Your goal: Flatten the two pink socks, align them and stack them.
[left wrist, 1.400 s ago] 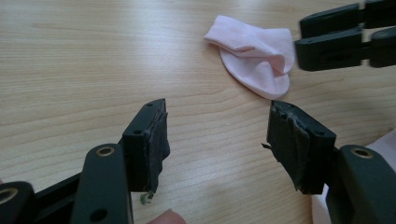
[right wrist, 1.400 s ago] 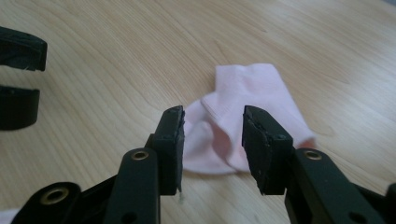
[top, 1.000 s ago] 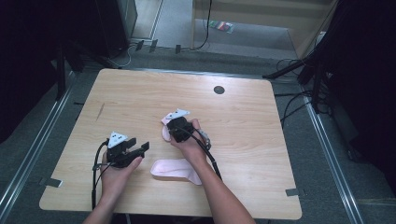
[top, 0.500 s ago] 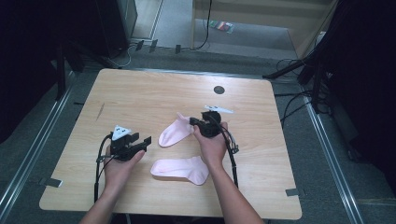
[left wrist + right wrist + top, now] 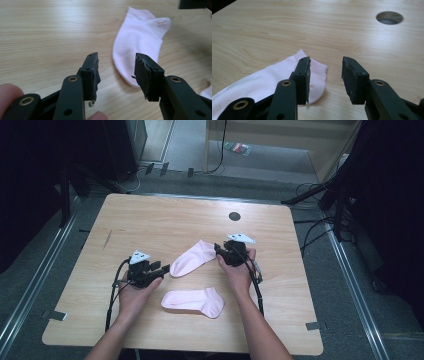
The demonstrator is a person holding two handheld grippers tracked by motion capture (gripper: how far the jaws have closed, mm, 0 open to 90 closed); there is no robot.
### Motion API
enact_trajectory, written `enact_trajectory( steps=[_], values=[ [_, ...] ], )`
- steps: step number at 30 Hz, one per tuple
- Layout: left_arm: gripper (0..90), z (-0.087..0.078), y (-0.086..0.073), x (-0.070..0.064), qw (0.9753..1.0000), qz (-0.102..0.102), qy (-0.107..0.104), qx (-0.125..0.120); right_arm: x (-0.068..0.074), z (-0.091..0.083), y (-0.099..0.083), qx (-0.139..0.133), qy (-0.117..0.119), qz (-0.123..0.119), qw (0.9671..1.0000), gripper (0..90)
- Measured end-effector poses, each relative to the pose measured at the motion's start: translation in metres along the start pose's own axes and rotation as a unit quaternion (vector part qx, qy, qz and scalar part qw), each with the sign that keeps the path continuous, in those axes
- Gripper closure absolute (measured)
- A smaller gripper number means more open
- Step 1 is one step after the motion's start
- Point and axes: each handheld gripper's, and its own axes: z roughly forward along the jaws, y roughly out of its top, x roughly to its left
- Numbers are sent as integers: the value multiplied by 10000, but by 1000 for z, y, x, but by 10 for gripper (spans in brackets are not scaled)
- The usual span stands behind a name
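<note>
A: On the table (image 5: 150, 220), high view: upper sock (image 5: 192, 259) lies aslant, long axis running from lower left to upper right, between the left gripper (image 5: 162, 268) and the right gripper (image 5: 218, 251). Lower sock (image 5: 194, 300) lies nearer the person, crosswise.

B: Left gripper view: jaws wide, empty; upper sock (image 5: 137, 50) ahead and right, toe end near.

A: Right gripper view: jaws wide, empty; sock end (image 5: 287, 72) at the left jaw, perhaps touching. Right gripper appears nearer.
</note>
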Motion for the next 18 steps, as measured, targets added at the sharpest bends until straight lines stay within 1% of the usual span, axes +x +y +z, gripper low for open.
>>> enact_trajectory(
  steps=[1, 2, 3, 5, 7, 8, 9, 10, 11, 12, 13, 14, 15, 16, 17, 18],
  values=[
    [579, 1, 0, -2, 10000, 23, -63, 31, 2, 5, 1, 45, 30, -150, 9999, 591],
    [581, 4, 1, -4, 9999, 68, -88, 69, 3, 8, 2, 89, 42, -248, 9996, 589],
    [584, 5, 2, -5, 9999, 93, -106, 88, 5, 14, 3, 119, 39, -416, 9991, 580],
    [600, 9, 4, -8, 9997, 122, -180, 125, 8, 23, 5, 226, -4, -600, 9979, 554],
    [609, 13, 7, -13, 9994, 256, -163, 167, 7, 31, 7, 252, -72, -628, 9977, 527],
    [614, 16, 8, -15, 9989, 390, -149, 218, 6, 35, 8, 290, -103, -605, 9977, 508],
    [611, 19, 9, -16, 9986, 445, -126, 261, 5, 40, 9, 361, -168, -643, 9971, 486],
    [610, 22, 10, -18, 9979, 530, -92, 362, 4, 42, 10, 378, -167, -640, 9971, 475],
    [610, 24, 10, -19, 9975, 586, -85, 392, 2, 47, 10, 440, -130, -616, 9970, 467],
    [609, 28, 11, -19, 9969, 616, -70, 488, 2, 49, 10, 504, -101, -591, 9969, 464],
    [609, 30, 12, -19, 9965, 614, 10, 566, 1, 54, 10, 590, -78, -585, 9965, 466],
    [612, 33, 13, -20, 9964, 600, 22, 596, 2, 57, 9, 653, -98, -606, 9960, 471],
    [614, 35, 13, -20, 9963, 617, 42, 605, 3, 60, 8, 712, -100, -688, 9950, 475],
    [616, 38, 13, -22, 9951, 716, 146, 665, 4, 62, 7, 749, -93, -735, 9944, 478],
    [621, 40, 13, -24, 9940, 793, 244, 714, 5, 64, 6, 688, -39, -738, 9949, 506],
    [635, 41, 13, -25, 9937, 816, 300, 712, 6, 64, 5, 672, 0, -711, 9952, 544]
  ],
)
